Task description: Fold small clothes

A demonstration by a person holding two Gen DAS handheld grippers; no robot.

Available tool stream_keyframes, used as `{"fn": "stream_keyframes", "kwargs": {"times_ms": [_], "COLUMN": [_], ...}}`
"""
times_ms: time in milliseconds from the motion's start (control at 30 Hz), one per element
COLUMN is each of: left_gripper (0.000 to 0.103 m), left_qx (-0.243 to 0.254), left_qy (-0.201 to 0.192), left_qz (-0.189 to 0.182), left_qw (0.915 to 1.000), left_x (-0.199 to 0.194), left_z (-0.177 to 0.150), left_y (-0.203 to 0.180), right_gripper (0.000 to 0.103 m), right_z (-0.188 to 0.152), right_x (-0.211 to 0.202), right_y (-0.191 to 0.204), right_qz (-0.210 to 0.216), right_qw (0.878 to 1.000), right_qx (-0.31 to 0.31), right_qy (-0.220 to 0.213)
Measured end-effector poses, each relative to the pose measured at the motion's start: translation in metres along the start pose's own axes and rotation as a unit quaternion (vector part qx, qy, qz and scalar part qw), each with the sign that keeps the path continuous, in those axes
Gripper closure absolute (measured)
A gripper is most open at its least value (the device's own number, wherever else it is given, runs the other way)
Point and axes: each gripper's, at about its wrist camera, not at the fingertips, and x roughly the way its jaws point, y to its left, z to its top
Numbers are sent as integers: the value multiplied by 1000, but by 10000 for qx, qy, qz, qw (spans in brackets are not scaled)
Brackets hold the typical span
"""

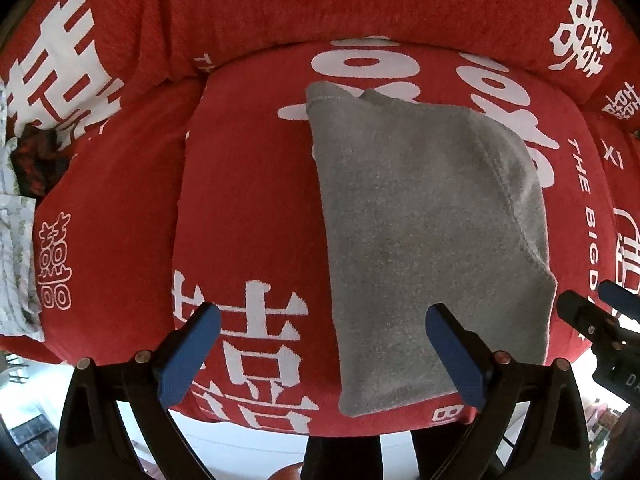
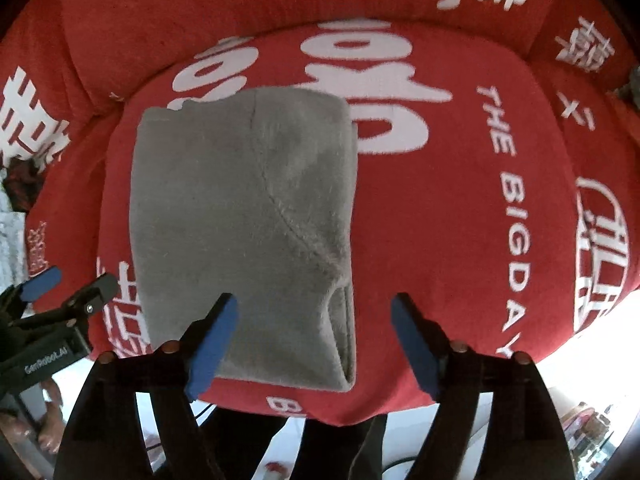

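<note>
A small grey fleece garment (image 1: 424, 232) lies folded into a flat rectangle on a red seat cushion (image 1: 248, 200) printed with white characters. My left gripper (image 1: 320, 336) hovers above its near left edge, open, with nothing between the blue pads. In the right wrist view the same garment (image 2: 240, 220) shows a seam and a doubled edge on its right side. My right gripper (image 2: 314, 332) hangs open over its near right corner, holding nothing. Each gripper shows at the edge of the other's view: the right gripper (image 1: 592, 312) and the left gripper (image 2: 68, 284).
The cushion belongs to a red sofa (image 2: 200, 12) with a padded back behind it. A pale patterned cloth (image 1: 16, 240) and a dark red patterned one (image 1: 36, 160) lie at the far left. The cushion's front edge drops to a bright floor (image 2: 580, 380).
</note>
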Motion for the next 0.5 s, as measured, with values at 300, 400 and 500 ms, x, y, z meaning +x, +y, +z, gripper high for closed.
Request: {"fn": "stream_keyframes", "kwargs": {"times_ms": [300, 400, 500], "left_gripper": [0, 0, 0], "left_qx": [-74, -76, -76], "left_qy": [84, 70, 84], "left_qz": [40, 22, 20], "left_qw": [9999, 9999, 9999], "left_x": [1, 1, 1], "left_z": [-4, -6, -7], "left_y": [-1, -1, -2], "right_gripper": [13, 13, 13], "right_z": [1, -2, -3], "right_x": [0, 0, 1], "right_y": [8, 10, 10], "right_qz": [-4, -27, -25], "right_qw": [9999, 9999, 9998], "right_qx": [-54, -87, -65], "right_qy": [106, 129, 161]}}
